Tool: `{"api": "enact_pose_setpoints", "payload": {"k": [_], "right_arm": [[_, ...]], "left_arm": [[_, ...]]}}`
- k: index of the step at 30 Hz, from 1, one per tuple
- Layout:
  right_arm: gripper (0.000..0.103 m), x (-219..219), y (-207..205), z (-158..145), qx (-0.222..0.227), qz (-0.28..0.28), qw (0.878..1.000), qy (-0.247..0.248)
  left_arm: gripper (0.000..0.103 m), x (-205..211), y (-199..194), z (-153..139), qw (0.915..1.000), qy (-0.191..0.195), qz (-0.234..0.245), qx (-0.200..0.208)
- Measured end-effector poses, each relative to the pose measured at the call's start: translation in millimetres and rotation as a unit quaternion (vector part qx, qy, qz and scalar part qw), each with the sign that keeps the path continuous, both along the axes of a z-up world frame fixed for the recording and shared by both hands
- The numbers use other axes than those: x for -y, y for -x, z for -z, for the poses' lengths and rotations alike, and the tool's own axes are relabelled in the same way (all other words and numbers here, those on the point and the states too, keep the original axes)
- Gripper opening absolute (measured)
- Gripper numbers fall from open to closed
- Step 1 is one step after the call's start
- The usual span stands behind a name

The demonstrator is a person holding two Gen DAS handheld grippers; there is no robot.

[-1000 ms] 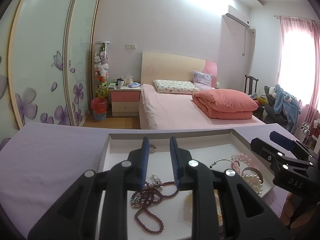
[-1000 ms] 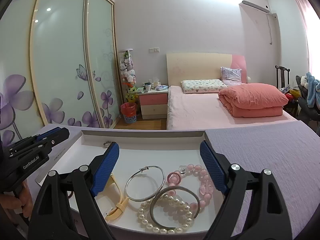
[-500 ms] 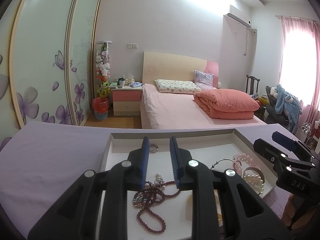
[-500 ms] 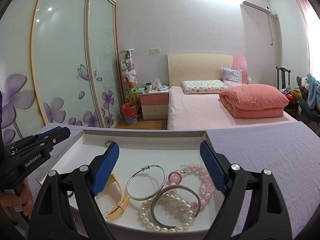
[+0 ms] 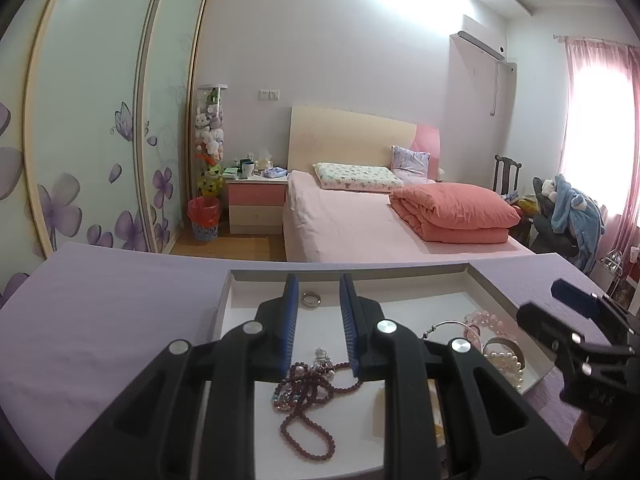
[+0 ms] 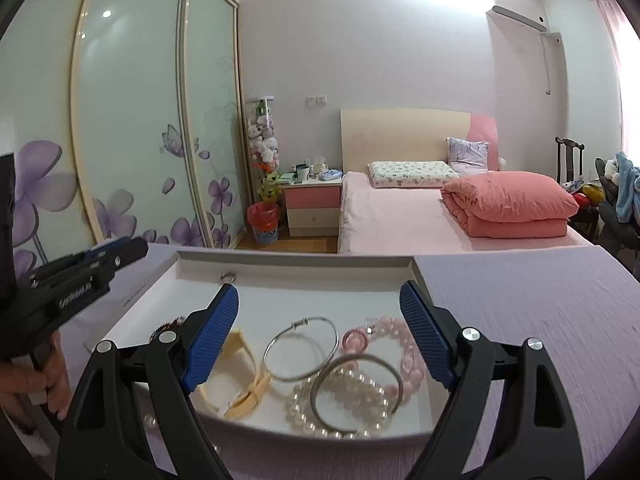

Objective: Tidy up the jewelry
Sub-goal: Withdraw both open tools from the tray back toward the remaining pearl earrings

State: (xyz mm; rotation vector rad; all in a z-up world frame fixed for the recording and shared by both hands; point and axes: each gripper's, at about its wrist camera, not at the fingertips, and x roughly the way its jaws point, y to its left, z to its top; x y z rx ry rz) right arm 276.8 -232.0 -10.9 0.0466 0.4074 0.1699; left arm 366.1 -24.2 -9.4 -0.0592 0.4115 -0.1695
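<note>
Two tongs over one shallow white tray (image 5: 486, 284) on a worktop (image 5: 112, 312) covered in lilac cloth.

On the left: left tongs (image 5: 318, 292) narrowly apart, blue pads facing each other, nothing clamped between them. Pointing slightly downward across the tray toward its far wall. Beyond the tips, seen through the gap, a small silver ring (image 5: 311, 299) lying flat and alone on the tray floor. Below the tongs, nearer the camera, a dark red bead necklace (image 5: 308, 412) in a loose tangle with a looped tail.

On the right: right tongs (image 6: 319, 292) spread wide and gripping nothing, hanging above a cluster of bracelets at the near right of the tray. In that cluster:
- a thin silver bangle (image 6: 301, 348);
- an open silver cuff (image 6: 356, 357) lying over a pearl bracelet (image 6: 340, 400);
- a pink bead bracelet (image 6: 404, 344) just beside the right pad;
- a cream-coloured piece (image 6: 248, 396) to the left, of a kind hard to tell.

At the lower left edge of the right wrist view, a hand (image 6: 36, 380) wrapped round the handle of the left tongs.
</note>
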Motion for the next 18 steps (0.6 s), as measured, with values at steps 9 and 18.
{"api": "enact_pose_setpoints", "payload": {"k": [9, 18], "right_arm": [[0.083, -10.5, 22.5, 9.3, -0.038, -0.023, 0.999, 0.015], [0.083, -12.5, 45.7, 22.6, -0.085, -0.038, 0.995, 0.025]], "left_arm": [[0.022, -4.5, 11.0, -4.5, 1.0, 0.0, -0.003, 0.0], [0.023, -10.2, 30.8, -5.1, 0.9999, -0.009, 0.002, -0.008]]}}
